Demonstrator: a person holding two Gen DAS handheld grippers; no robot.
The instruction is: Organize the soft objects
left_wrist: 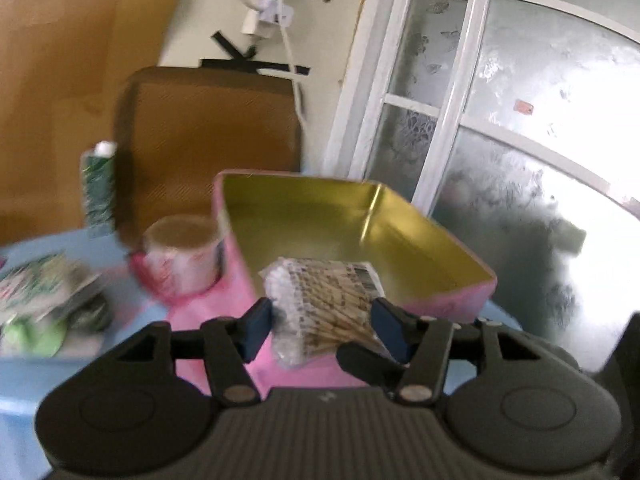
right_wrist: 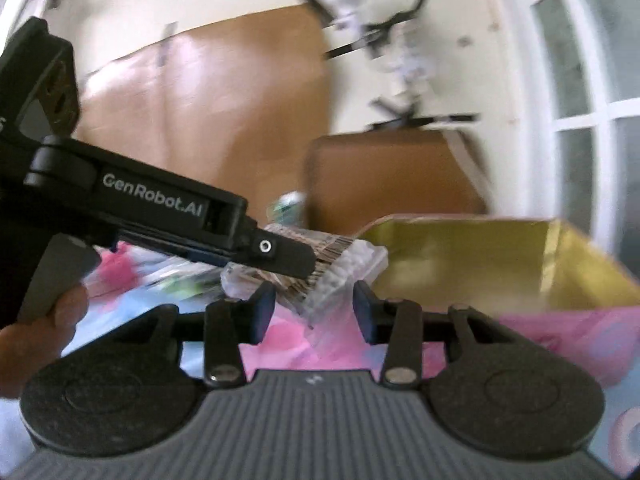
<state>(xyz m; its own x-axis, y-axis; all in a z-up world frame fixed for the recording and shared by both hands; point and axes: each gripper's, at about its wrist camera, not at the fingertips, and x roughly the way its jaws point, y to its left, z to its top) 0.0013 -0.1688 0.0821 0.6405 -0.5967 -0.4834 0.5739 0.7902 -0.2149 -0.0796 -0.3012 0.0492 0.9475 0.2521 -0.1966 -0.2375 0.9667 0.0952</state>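
A clear packet of wooden cotton swabs [left_wrist: 320,300] sits between the blue pads of my left gripper [left_wrist: 323,328], which is shut on it just above the near wall of an open pink tin with a gold inside [left_wrist: 420,240]. In the right wrist view the left gripper [right_wrist: 288,260] reaches in from the left with the packet [right_wrist: 340,268] in its fingers. The packet's lower end hangs between the pads of my right gripper [right_wrist: 314,308], with a gap showing at the left pad. The tin [right_wrist: 480,248] stands to the right of it.
On the blue and pink cloth [left_wrist: 24,380] left of the tin stand a round tub in pink wrap [left_wrist: 182,256], green packets [left_wrist: 40,304] and a green bottle [left_wrist: 98,184]. A brown box [left_wrist: 208,128] stands behind. Frosted glass doors [left_wrist: 500,120] are at right. A hand [right_wrist: 60,312] holds the left gripper.
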